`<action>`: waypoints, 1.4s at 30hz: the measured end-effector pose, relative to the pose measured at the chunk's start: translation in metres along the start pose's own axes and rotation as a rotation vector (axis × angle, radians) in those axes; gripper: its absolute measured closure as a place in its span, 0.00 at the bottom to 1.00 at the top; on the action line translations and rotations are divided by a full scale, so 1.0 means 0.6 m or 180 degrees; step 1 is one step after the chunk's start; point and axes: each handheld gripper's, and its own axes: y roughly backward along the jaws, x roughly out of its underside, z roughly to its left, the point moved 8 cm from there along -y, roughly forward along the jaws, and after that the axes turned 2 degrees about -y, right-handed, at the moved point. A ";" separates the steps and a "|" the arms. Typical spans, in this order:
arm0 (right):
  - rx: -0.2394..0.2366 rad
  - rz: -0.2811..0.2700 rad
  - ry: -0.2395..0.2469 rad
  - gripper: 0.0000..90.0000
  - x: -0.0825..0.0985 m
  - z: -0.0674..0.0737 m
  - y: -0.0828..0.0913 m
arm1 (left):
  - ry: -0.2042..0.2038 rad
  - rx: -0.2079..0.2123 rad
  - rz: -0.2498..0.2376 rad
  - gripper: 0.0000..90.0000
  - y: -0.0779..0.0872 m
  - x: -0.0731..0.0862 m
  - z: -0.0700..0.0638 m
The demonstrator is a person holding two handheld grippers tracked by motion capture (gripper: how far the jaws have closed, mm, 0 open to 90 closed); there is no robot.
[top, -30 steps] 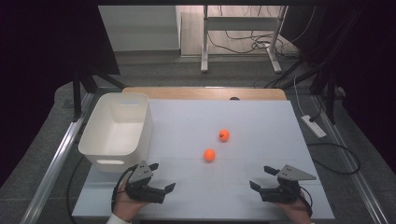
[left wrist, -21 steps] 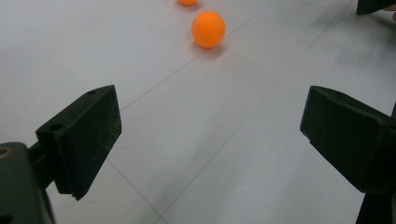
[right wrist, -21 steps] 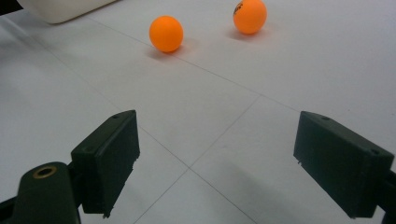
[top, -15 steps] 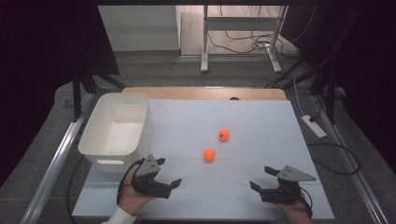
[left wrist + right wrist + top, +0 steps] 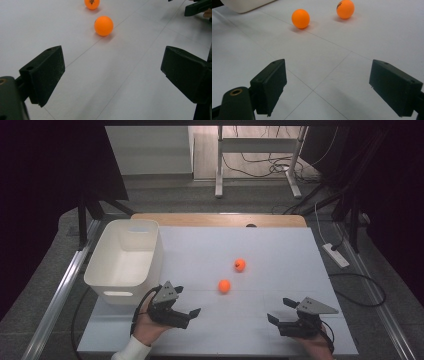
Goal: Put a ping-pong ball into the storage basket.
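Two orange balls lie on the white table top (image 5: 280,250): a nearer ball (image 5: 224,286) (image 5: 103,25) (image 5: 300,18) and a farther ball (image 5: 240,265) (image 5: 92,3) (image 5: 345,9) with dark print on it. My left gripper (image 5: 187,300) (image 5: 112,75) stands open just left of and nearer than the nearer ball, pointing at it, with nothing between its jaws. My right gripper (image 5: 278,310) (image 5: 327,85) rests open near the front right edge, also holding nothing. Its jaw tip appears in the left gripper view's top right corner (image 5: 197,7).
A white plastic bin (image 5: 120,292) (image 5: 244,5) stands at the table's left side, just behind my left gripper. A power strip (image 5: 336,255) lies on the floor to the right. A wooden strip (image 5: 215,219) edges the table's far side.
My left gripper has moved forward and to the right, toward the nearer ball, and turned to face it. The right gripper and both balls have stayed put.
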 end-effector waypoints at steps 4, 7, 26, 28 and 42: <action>0.0015 -0.0016 0.0019 0.16 -0.001 0.000 0.001 | -0.0022 0.0010 -0.0020 0.07 -0.002 -0.008 -0.001; 0.0005 -0.0038 0.0024 0.16 -0.003 0.002 0.002 | -0.0026 0.0007 -0.0039 0.07 -0.005 -0.013 -0.001; 0.0017 -0.0026 0.0015 0.16 -0.002 -0.001 0.000 | -0.0109 0.0087 -0.0002 0.07 -0.029 -0.047 -0.007; 0.0023 -0.0022 0.0016 0.16 -0.002 -0.001 0.001 | -0.0098 0.0090 0.0002 0.07 -0.031 -0.050 -0.006; 0.0028 -0.0010 0.0034 0.16 -0.001 -0.001 -0.001 | -0.0153 0.0125 0.0049 0.07 -0.052 -0.070 -0.009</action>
